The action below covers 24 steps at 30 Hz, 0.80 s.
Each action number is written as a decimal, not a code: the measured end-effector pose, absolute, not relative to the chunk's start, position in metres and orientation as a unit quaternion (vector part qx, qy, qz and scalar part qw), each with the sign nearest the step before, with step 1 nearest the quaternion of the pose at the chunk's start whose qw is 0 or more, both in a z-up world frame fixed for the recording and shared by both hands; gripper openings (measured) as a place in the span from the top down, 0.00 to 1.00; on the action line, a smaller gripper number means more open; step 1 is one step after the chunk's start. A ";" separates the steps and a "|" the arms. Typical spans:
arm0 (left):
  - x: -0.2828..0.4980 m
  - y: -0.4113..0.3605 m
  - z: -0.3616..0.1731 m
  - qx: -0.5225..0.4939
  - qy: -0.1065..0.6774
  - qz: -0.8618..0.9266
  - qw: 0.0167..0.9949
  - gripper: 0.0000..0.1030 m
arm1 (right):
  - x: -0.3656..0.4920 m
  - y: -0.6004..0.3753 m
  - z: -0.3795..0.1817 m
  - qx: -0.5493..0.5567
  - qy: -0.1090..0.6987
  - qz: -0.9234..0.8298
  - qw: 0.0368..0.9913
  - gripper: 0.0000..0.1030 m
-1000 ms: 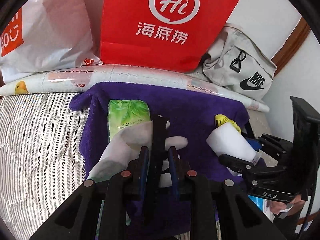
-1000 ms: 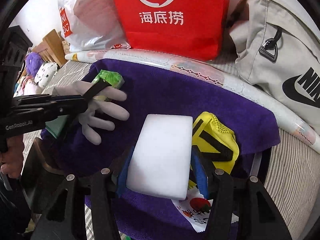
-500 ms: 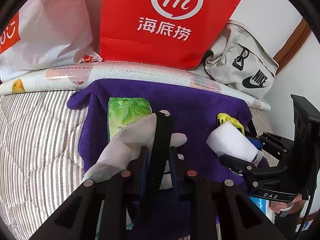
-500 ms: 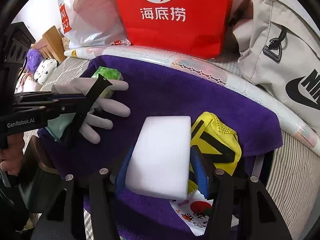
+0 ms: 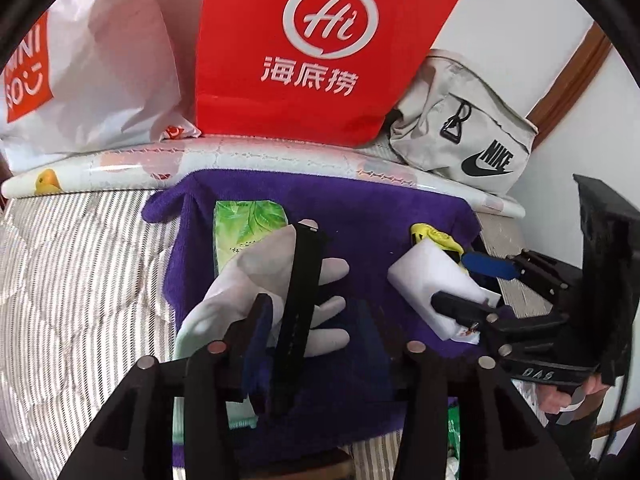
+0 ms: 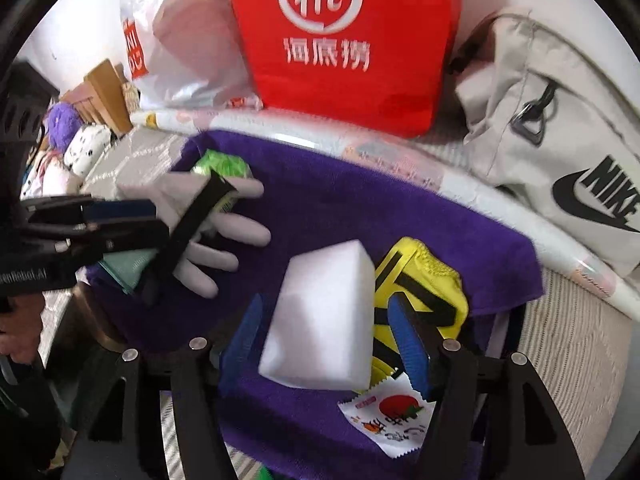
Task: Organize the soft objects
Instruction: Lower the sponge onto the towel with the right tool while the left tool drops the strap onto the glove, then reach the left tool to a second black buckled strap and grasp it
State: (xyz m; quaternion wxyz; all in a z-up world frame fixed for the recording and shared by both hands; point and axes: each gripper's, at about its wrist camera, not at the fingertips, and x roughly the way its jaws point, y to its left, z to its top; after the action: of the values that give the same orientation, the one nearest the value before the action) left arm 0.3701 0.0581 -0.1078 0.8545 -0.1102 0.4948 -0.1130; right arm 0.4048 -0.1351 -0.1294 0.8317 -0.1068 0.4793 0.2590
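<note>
A bed with a grey-and-white striped quilt (image 5: 80,280) carries a purple towel (image 5: 360,216), and the soft things lie on that towel. Along the towel's far edge runs a rolled printed sheet (image 5: 280,156); behind it a red carrier bag (image 5: 320,48), a white shopping bag (image 5: 92,80) and a grey Nike bag (image 5: 472,128) lean against a white wall (image 5: 520,12). The left hand-held gripper (image 5: 316,340) is opening, with a black strap (image 5: 300,300) and a white rubber glove (image 5: 256,280) between its jaws, the glove overlapping a green tissue pack (image 5: 244,224). The right hand-held gripper (image 6: 324,336) is opening around a white sponge block (image 6: 324,316), its pads clear of the sponge's sides, beside a yellow mesh pouch (image 6: 424,280) and a printed sachet (image 6: 392,416).
</note>
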 end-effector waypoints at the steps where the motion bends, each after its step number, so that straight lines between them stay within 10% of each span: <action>1: 0.367 0.058 -0.104 -0.109 0.492 -0.116 0.856 0.58 | 0.402 -0.138 -0.123 -0.098 0.474 0.260 0.835 0.37; 24: 0.213 0.070 -0.058 -0.096 0.442 -0.112 0.885 0.58 | 0.230 -0.211 -0.053 -0.010 0.383 0.224 0.896 0.36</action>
State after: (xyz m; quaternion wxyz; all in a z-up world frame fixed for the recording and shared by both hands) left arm 0.2135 0.0699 -0.0585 0.8849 -0.0958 0.4419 -0.1116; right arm 0.2304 -0.2113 -0.0532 0.8963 -0.0104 0.3829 0.2235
